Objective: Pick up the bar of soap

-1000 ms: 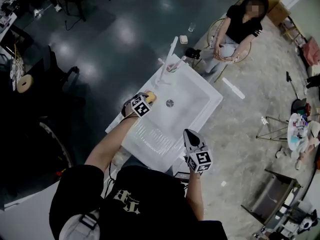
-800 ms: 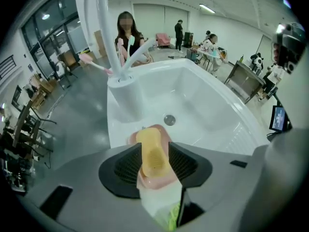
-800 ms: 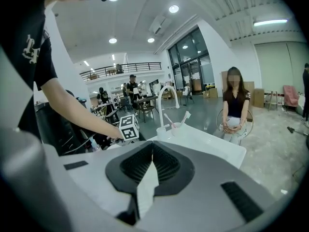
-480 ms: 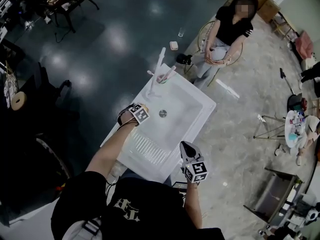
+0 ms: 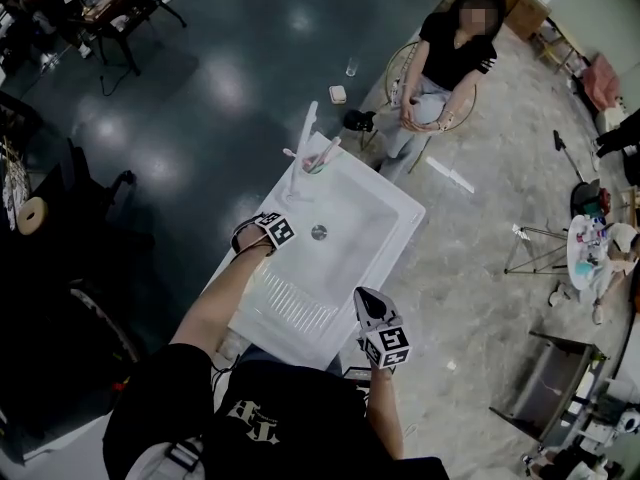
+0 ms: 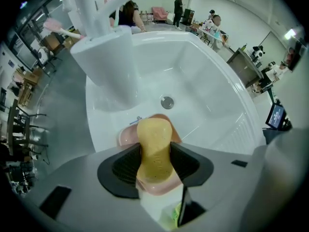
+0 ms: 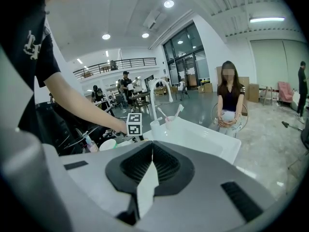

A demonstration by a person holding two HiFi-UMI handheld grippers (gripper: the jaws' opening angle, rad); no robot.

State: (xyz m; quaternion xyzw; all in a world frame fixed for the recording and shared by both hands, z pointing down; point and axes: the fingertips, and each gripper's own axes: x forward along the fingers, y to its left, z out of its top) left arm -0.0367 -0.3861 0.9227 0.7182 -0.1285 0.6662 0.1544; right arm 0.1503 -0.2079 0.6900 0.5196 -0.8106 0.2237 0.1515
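Observation:
The yellow bar of soap (image 6: 153, 146) lies on a pink soap dish (image 6: 126, 135) on the white sink's left rim (image 6: 96, 144). My left gripper (image 6: 155, 150) reaches over it with the soap between its black pads (image 6: 126, 166). Its jaws are opening, and the pads stand close at the soap's sides without squeezing it. In the head view the left gripper (image 5: 268, 230) covers the soap. My right gripper (image 5: 366, 304) hovers at the sink's near corner, away from the soap. In its own view the right gripper (image 7: 152, 149) has its jaws shut, with nothing between them.
The sink (image 5: 400, 203) has a drain (image 5: 319, 232), a ribbed drainboard (image 5: 285, 303), a tall white faucet (image 5: 300, 143) and a cup with toothbrushes (image 5: 318, 158) at its far corner. A person sits on a chair (image 5: 445, 58) beyond it. Dark glossy floor lies to the left.
The left gripper has moved over the soap, which showed ahead of it one second ago and is now hidden under it in the head view. The right gripper has barely shifted.

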